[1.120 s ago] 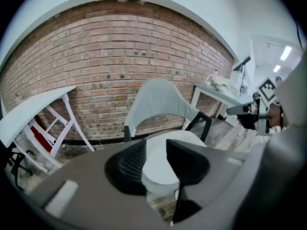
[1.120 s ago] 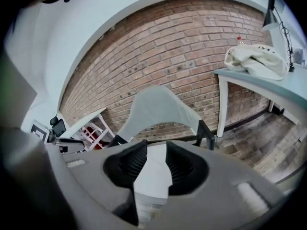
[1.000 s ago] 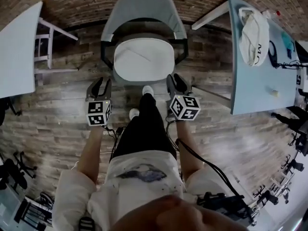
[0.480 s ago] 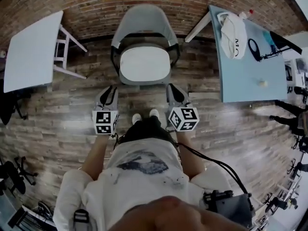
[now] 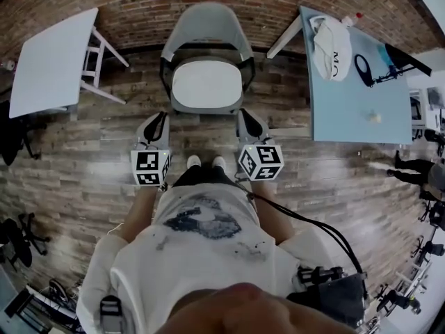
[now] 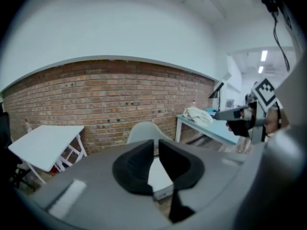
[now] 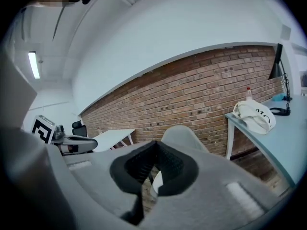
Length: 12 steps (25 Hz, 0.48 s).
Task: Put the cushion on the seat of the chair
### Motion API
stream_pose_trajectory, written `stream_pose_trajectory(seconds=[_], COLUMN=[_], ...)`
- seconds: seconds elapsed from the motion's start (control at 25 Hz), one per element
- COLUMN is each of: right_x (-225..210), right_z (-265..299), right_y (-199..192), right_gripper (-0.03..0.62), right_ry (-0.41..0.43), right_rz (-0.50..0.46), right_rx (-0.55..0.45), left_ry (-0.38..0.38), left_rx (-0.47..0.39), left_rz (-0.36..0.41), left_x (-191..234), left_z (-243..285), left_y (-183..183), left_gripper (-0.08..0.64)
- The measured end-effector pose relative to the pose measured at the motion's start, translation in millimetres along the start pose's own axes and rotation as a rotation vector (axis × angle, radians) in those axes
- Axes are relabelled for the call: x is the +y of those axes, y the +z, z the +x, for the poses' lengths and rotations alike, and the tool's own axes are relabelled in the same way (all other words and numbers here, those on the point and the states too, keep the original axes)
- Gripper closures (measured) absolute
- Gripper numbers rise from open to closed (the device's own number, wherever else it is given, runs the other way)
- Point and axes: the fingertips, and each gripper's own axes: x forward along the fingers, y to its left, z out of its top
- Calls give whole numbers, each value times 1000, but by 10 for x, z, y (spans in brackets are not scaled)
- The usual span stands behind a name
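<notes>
Wooden planks cover the floor [image 5: 83, 158], and a red brick wall [image 5: 139, 5] runs along the far side. One chair [image 5: 206, 26] stands against it, a smooth pale grey shell on a dark frame with its back to the wall and its seat facing the near side. The single cushion [image 5: 206, 84] lies flat on that seat. It is a white, soft-looking rounded rectangle whose long axis runs left to right, and it fills the seat between the dark arms.

Two desks flank the chair. A white desk [image 5: 52, 61] is on the left. A pale blue desk [image 5: 354, 96] on the right carries a crumpled white bag [image 5: 332, 47].

Two grippers hover on the near side of the chair, apart from it and pointing toward it. The left gripper [image 5: 154, 127] has just been closing its jaws, which now stand a narrow slit apart with nothing held. The right gripper [image 5: 249, 124] has just been closing too, and its jaws meet at the tips, empty. Two white shoes [image 5: 194, 161] show between the grippers.
</notes>
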Motion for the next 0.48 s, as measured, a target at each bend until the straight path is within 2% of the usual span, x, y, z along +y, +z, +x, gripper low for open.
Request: stream_pose_trajectory(seconds=[0.24, 0.48], right_x=[-106, -288], right_z=[-72, -118], right_y=[0, 80], right_gripper=[592, 594], right_ry=[20, 13], right_rz=[-2, -24], right_rx=[4, 3], left_ry=[9, 6], left_rx=[19, 24], left_rz=[-20, -31], left_x=[-207, -378], left_z=[-47, 77], left_y=[-1, 37], left_gripper=[568, 568])
